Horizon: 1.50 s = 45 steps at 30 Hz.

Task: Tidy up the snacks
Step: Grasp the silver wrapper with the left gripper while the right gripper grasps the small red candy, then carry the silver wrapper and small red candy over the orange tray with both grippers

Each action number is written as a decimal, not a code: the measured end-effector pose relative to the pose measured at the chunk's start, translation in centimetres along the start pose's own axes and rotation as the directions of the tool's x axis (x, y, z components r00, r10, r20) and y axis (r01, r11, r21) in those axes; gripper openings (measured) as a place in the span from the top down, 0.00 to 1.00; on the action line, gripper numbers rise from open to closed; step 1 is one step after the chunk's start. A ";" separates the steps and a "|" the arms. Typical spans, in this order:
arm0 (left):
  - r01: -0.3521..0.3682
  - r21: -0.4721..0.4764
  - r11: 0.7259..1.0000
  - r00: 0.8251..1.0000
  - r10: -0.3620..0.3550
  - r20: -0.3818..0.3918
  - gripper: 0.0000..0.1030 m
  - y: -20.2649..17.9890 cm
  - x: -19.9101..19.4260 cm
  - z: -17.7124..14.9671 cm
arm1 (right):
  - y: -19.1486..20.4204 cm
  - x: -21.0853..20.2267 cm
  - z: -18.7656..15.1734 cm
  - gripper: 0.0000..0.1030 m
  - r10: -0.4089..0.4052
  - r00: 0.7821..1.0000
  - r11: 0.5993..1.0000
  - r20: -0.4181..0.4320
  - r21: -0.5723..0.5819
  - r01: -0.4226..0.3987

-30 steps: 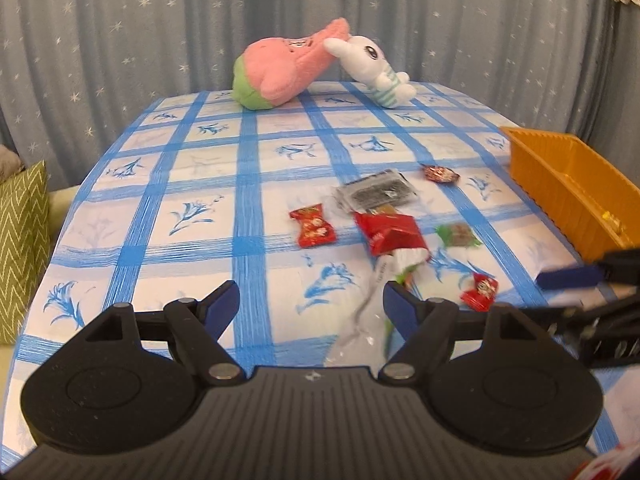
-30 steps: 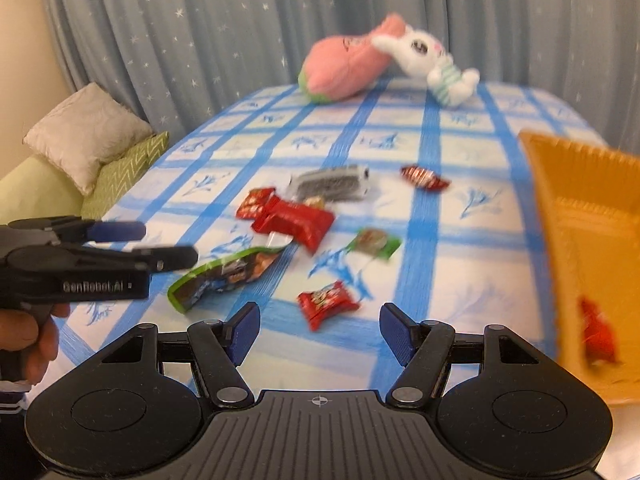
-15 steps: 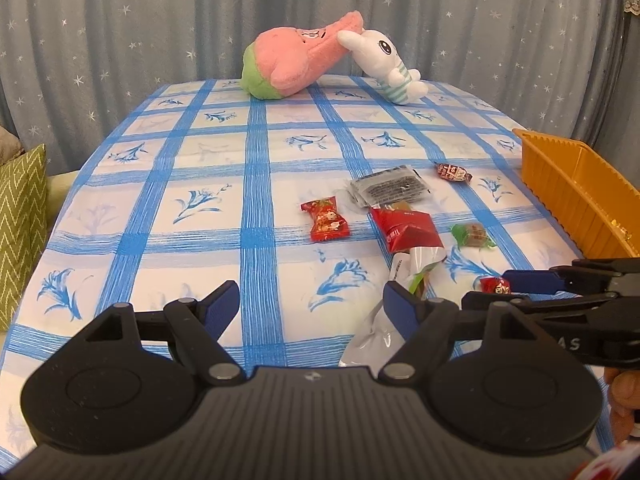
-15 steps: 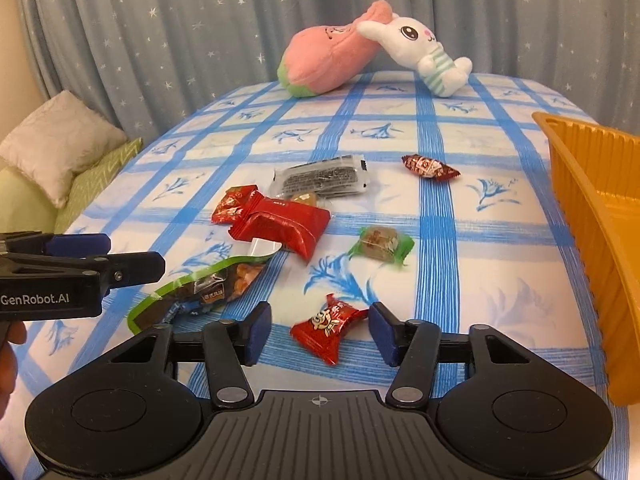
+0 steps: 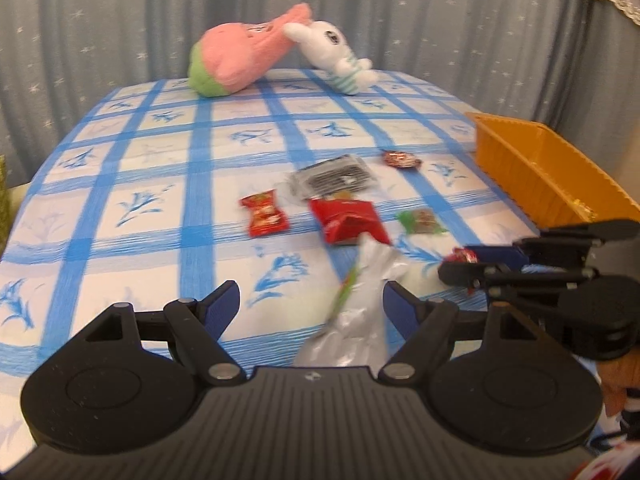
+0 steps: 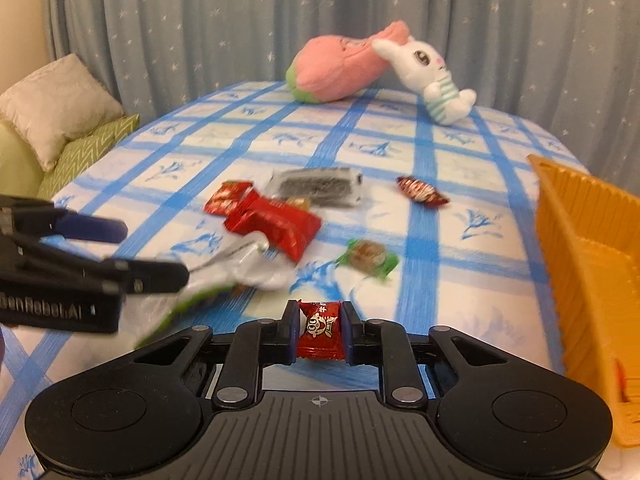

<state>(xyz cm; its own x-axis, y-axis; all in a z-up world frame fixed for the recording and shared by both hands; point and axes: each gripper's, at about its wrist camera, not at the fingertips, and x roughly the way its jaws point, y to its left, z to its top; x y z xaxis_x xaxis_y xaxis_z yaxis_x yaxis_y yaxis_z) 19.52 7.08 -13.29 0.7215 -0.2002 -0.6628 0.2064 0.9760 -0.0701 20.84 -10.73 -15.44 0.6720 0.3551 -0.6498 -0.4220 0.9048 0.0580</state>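
My right gripper [image 6: 320,330] is shut on a small red candy [image 6: 321,334] just above the blue checked tablecloth [image 6: 424,248]; it also shows in the left wrist view [image 5: 476,266]. My left gripper [image 5: 311,304] is open, its fingers on either side of a silver and green snack bag [image 5: 360,292], which also shows in the right wrist view [image 6: 244,260]. Loose snacks lie ahead: a red packet [image 6: 276,222], a green candy [image 6: 368,258], a dark grey packet [image 6: 318,188] and a dark red candy [image 6: 422,192]. An orange basket [image 6: 580,240] stands at the right.
A pink plush [image 6: 340,68] and a white rabbit plush [image 6: 432,72] lie at the table's far end before a grey star curtain. Cushions [image 6: 60,108] sit off the left edge. Another red candy [image 5: 264,214] lies left of the pile.
My right gripper has closed on the small red candy that lay in front of it. My left gripper has moved right, onto the silver and green bag.
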 end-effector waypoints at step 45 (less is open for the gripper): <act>-0.015 0.015 1.000 0.999 0.016 -0.047 0.72 -3.8 -0.2 0.1 | -2.8 -2.8 0.9 0.79 -0.016 0.999 0.997 0.042 0.074 0.013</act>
<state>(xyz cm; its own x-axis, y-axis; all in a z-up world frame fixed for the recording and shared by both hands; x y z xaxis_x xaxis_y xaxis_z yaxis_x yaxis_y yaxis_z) 18.64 3.37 -12.78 0.6926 -0.1802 -0.6985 0.2048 0.9776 -0.0490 20.69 -14.00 -13.13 0.7033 0.3504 -0.6185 -0.3676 0.9240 0.1055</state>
